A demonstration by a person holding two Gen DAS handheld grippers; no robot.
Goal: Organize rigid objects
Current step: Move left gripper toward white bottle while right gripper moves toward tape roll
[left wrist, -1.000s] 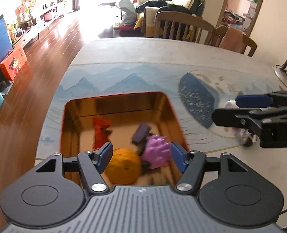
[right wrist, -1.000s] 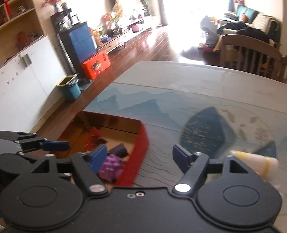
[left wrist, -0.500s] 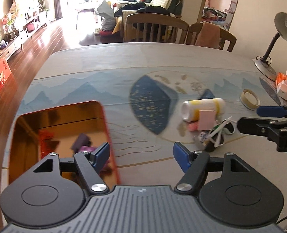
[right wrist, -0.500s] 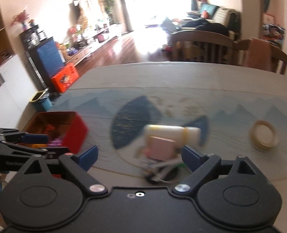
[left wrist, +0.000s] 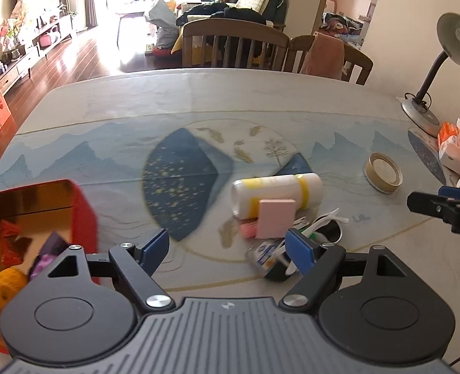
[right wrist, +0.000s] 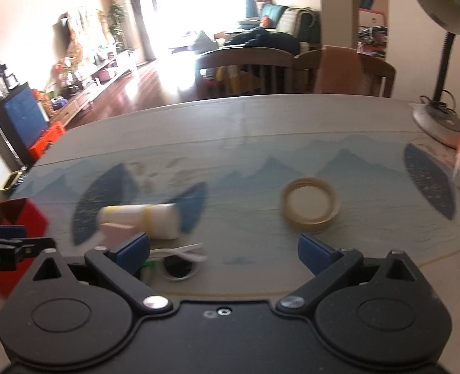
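Observation:
A red box (left wrist: 83,215) with a gold inside stands at the table's left and holds an orange ball (left wrist: 7,283), a purple toy (left wrist: 47,251) and a red piece (left wrist: 10,243). A white and yellow bottle (left wrist: 276,193) lies mid-table with a pink block (left wrist: 275,218) leaning on it, above a heap of small items (left wrist: 273,255). A tape roll (left wrist: 382,173) lies to the right. My left gripper (left wrist: 230,247) is open and empty, right of the box. My right gripper (right wrist: 223,249) is open and empty, between the bottle (right wrist: 142,219) and the tape roll (right wrist: 309,205).
A desk lamp (left wrist: 429,71) stands at the table's far right with tissue packs (left wrist: 451,146) beside it. Wooden chairs (left wrist: 233,46) line the far edge. The table edge drops to the floor on the left.
Both grippers have swung right, away from the red box and towards the bottle, the heap and the tape roll. Both stay open and empty.

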